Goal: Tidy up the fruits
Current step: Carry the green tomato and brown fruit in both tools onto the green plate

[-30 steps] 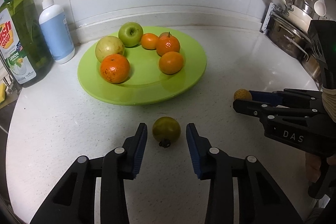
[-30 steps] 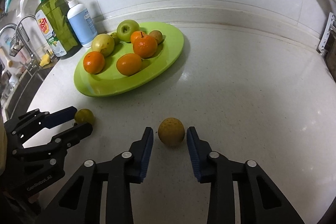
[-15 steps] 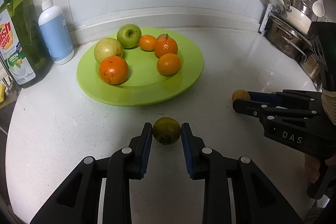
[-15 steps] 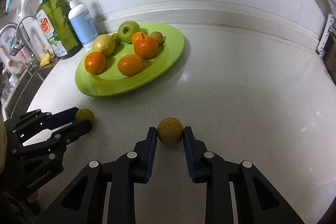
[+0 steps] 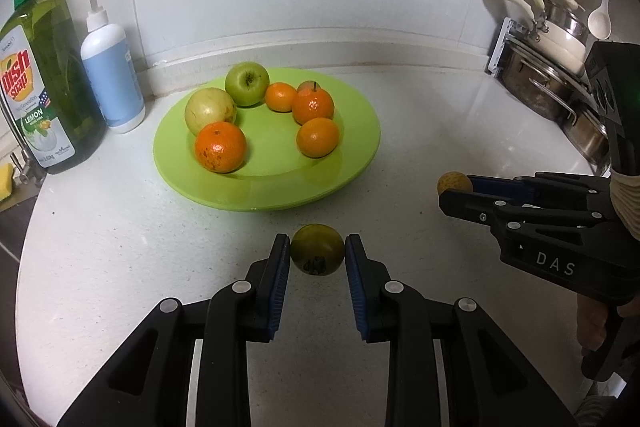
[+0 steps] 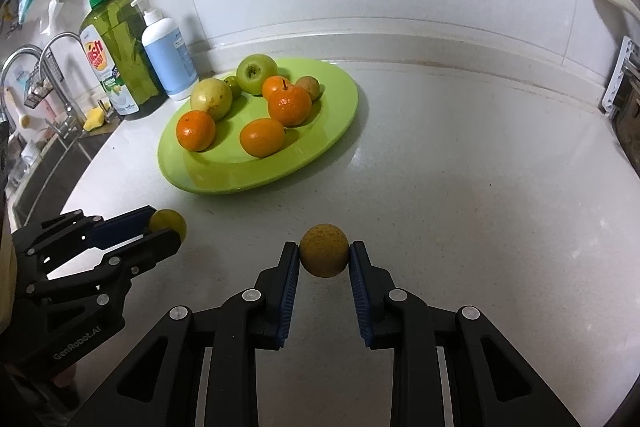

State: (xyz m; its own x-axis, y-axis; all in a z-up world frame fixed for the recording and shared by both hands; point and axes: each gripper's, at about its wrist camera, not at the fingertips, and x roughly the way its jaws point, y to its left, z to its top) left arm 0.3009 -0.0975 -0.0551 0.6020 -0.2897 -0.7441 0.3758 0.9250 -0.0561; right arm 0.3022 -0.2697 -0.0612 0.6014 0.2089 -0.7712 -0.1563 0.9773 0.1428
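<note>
A green plate [image 5: 360, 131] on the white counter holds several fruits: a green apple [image 5: 246, 83], a yellow-green fruit [image 5: 209, 109] and several oranges [image 5: 220, 146]. My left gripper [image 5: 317, 254] is shut on a small dark green fruit [image 5: 317, 249], held just above the counter in front of the plate. My right gripper [image 6: 324, 255] is shut on a small yellow-brown fruit [image 6: 324, 250], to the right of the plate [image 6: 344, 115]. The left gripper also shows in the right wrist view [image 6: 162, 227], and the right gripper in the left wrist view [image 5: 456, 189].
A green dish soap bottle [image 5: 44, 83] and a white and blue pump bottle [image 5: 113, 79] stand left of the plate by the wall. Pots on a rack [image 5: 548, 67] stand at the right. A sink and tap [image 6: 24, 75] lie at the far left.
Both grippers have closed from open onto their fruits. Both fruits have risen slightly off the counter.
</note>
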